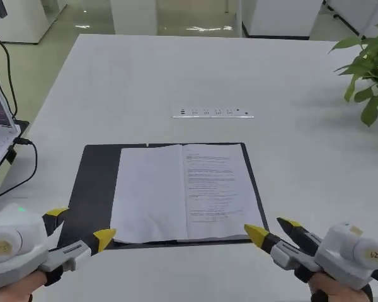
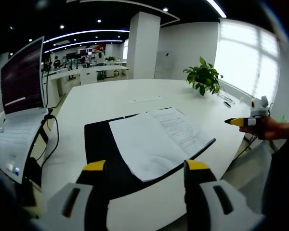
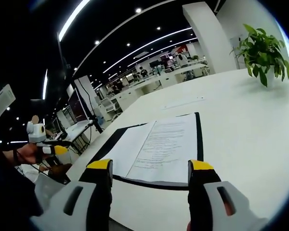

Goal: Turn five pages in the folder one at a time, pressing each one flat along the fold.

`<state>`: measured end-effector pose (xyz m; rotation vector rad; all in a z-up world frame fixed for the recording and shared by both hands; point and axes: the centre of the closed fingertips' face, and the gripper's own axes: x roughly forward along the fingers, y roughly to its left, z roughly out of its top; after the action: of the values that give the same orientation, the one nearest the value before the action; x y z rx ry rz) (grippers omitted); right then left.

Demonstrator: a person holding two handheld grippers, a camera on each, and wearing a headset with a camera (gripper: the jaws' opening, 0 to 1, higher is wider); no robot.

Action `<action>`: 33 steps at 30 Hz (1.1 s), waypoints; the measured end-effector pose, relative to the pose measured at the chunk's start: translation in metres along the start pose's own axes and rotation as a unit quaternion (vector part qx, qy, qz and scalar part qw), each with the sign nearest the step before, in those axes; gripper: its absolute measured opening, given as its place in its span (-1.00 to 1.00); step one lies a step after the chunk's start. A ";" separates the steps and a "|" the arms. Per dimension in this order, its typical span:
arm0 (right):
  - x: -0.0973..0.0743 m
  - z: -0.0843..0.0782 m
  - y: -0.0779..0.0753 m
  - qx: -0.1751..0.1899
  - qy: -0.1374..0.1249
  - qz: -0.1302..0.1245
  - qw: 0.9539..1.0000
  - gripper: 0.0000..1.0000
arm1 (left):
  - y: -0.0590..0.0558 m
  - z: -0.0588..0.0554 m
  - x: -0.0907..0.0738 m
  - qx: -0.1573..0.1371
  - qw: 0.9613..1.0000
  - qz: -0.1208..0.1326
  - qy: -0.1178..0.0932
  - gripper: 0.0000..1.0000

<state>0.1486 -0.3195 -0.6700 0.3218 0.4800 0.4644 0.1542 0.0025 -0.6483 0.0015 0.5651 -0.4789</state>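
Folder lies open and flat on the white table, lower centre of the head view. Its black cover shows at the left and as a thin rim on the right. Blank page on the left, printed page on the right. Opened out, its long axis runs left-right across the frame. The fold runs bottom to top, and the print's head sits at the upper edge.

Left gripper is bottom left just off the near corner, right gripper bottom right. Both have jaws spread, nothing held, clear of the paper.

Power strip sits above the folder and a plant is upper right. Head view crops the laptop at the left edge. Left gripper view gives its upright lit screen, plus the right gripper in a hand at right. Right gripper view gives the left gripper at left and desk rows behind.
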 end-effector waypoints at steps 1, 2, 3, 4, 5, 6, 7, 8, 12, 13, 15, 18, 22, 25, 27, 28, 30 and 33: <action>0.000 -0.001 0.001 -0.001 0.003 0.003 1.000 0.27 | -0.001 0.000 0.000 -0.001 1.000 0.000 0.001 0.26; -0.001 -0.002 0.000 -0.002 0.005 0.004 1.000 0.28 | -0.004 0.001 0.001 -0.001 1.000 -0.001 0.001 0.26; -0.001 -0.002 0.000 -0.002 0.005 0.004 1.000 0.28 | -0.005 0.002 0.002 -0.002 1.000 -0.002 0.000 0.26; -0.002 -0.003 -0.001 -0.001 0.006 0.005 1.000 0.29 | -0.008 0.004 0.002 -0.002 1.000 -0.003 -0.001 0.26; -0.002 -0.003 -0.002 0.002 0.007 0.007 1.000 0.29 | -0.010 0.005 0.004 -0.002 1.000 -0.004 -0.001 0.25; -0.002 -0.003 -0.003 0.004 0.007 0.007 1.000 0.29 | -0.011 0.005 0.005 -0.002 1.000 -0.004 -0.001 0.26; -0.002 -0.003 -0.003 0.005 0.007 0.007 1.000 0.31 | -0.012 0.004 0.008 0.001 1.000 -0.006 0.004 0.26; -0.002 -0.004 -0.003 0.004 0.008 0.008 1.000 0.31 | -0.013 0.003 0.009 0.003 1.000 -0.006 0.006 0.26; -0.003 -0.007 -0.005 0.000 0.015 0.013 1.000 0.31 | -0.018 0.004 0.014 0.008 1.000 -0.011 0.009 0.25; -0.003 -0.008 -0.005 -0.001 0.017 0.013 1.000 0.31 | -0.019 0.005 0.016 0.012 1.000 -0.013 0.011 0.25; -0.003 -0.009 -0.007 0.000 0.018 0.014 1.000 0.30 | -0.024 0.007 0.018 0.015 1.000 -0.016 0.018 0.24; -0.003 -0.010 -0.009 0.001 0.021 0.014 1.000 0.31 | -0.029 0.010 0.023 0.020 0.999 -0.022 0.026 0.20; -0.002 -0.011 -0.011 -0.002 0.027 0.016 1.000 0.31 | -0.042 0.019 0.034 0.025 0.999 -0.041 0.025 0.19; 0.000 -0.011 -0.013 -0.003 0.030 0.018 0.999 0.32 | -0.052 0.021 0.045 0.041 0.997 -0.054 0.042 0.19; 0.001 -0.012 -0.014 -0.006 0.033 0.020 0.999 0.32 | -0.059 0.023 0.054 0.051 0.995 -0.065 0.048 0.19; 0.001 -0.013 -0.014 -0.007 0.035 0.020 0.999 0.32 | -0.062 0.024 0.057 0.054 0.995 -0.070 0.050 0.18; 0.003 -0.016 -0.016 -0.007 0.042 0.020 0.999 0.31 | -0.070 0.025 0.065 0.063 0.993 -0.085 0.058 0.17; 0.003 -0.017 -0.018 -0.003 0.043 0.021 0.999 0.31 | -0.087 0.024 0.080 0.077 0.988 -0.112 0.074 0.18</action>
<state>0.1483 -0.3300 -0.6926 0.3069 0.5568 0.5227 0.1882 -0.1129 -0.6580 0.1222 0.6763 -0.7441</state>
